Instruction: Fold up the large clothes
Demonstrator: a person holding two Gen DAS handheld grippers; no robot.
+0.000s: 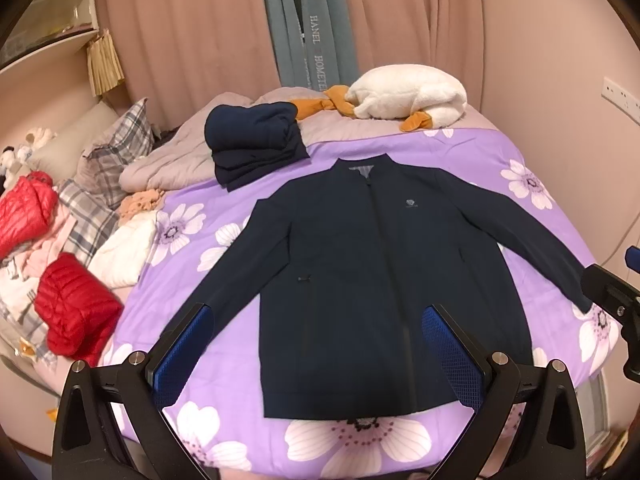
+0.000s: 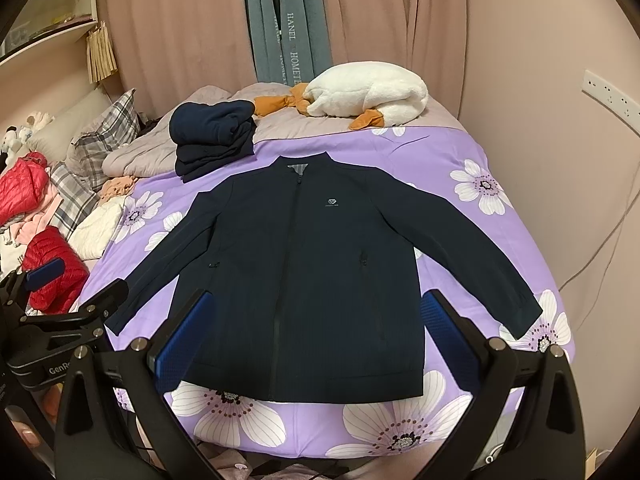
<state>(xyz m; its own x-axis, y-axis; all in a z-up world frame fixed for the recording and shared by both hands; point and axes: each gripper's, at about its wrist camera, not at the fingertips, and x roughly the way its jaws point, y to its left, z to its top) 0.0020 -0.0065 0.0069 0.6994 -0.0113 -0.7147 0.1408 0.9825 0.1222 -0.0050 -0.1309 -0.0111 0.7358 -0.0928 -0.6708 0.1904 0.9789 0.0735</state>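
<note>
A dark navy zip jacket (image 1: 372, 264) lies flat, front up, on a purple flowered bedspread (image 1: 460, 148), sleeves spread out to both sides. It also shows in the right wrist view (image 2: 304, 272). My left gripper (image 1: 316, 320) is open and empty, held above the jacket's lower hem. My right gripper (image 2: 316, 308) is open and empty, also above the lower part of the jacket. Each gripper shows at the edge of the other's view.
A stack of folded navy clothes (image 1: 256, 140) sits behind the jacket's left shoulder. A white plush goose (image 1: 408, 94) lies at the far end. Red puffer jackets (image 1: 76, 312), plaid pillows (image 1: 116, 148) and loose clothes crowd the left side. A wall (image 1: 560, 80) runs along the right.
</note>
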